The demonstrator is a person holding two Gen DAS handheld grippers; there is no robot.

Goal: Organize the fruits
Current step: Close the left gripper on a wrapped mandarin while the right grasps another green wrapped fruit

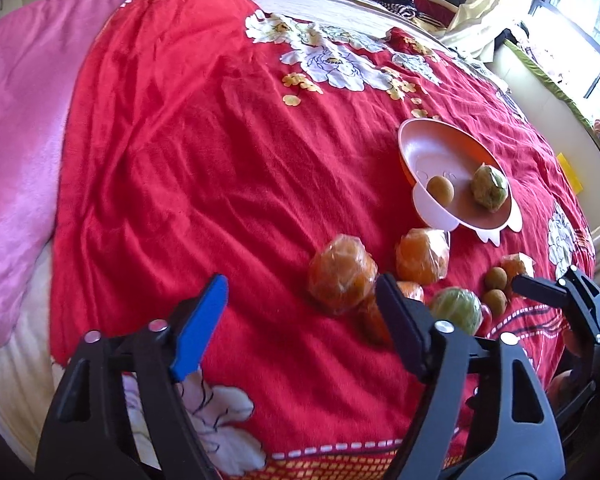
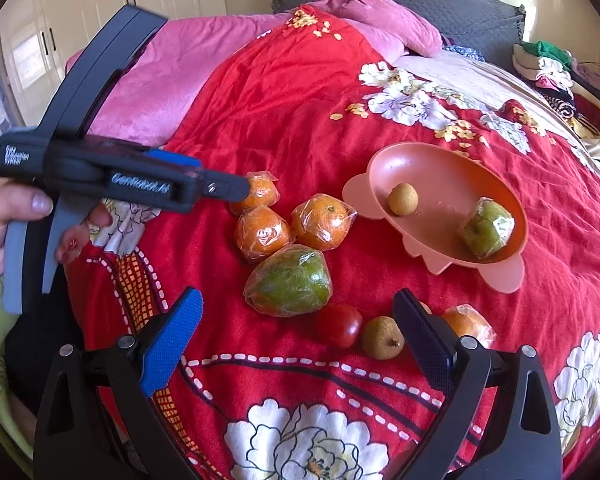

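1. Right gripper (image 2: 296,346): nearest the lens in the right wrist view; fingers spread wide, holding nothing, poised low over the bedspread (image 2: 300,120).
2. Left gripper (image 1: 302,312): fingers likewise wide apart and empty; in the right wrist view it enters from 9 o'clock, its tip just beside the farthest wrapped orange (image 2: 260,194).
3. Wrapped oranges: two more, (image 2: 262,232) and (image 2: 324,220), at 11 o'clock of the right fingers, touching each other. A fourth (image 2: 470,322) lies at 3 o'clock, partly behind the right finger.
4. Wrapped green fruit (image 2: 290,282): largest piece, directly ahead at 12 o'clock; film is slippery, so grip across its narrow width.
5. Tomato (image 2: 338,325): unwrapped, just ahead between the fingers; soft, so close gently.
6. Small brown fruit (image 2: 382,337): touching or nearly touching the tomato on its right; likely easiest next pick.
7. Pink bowl (image 2: 440,160): at 1 o'clock, already holding one small brown fruit (image 2: 402,199) and one wrapped green fruit (image 2: 487,227). Judged partly done; seven pieces remain outside. The bowl rests on soft bedding and may tip; release low and centrally.
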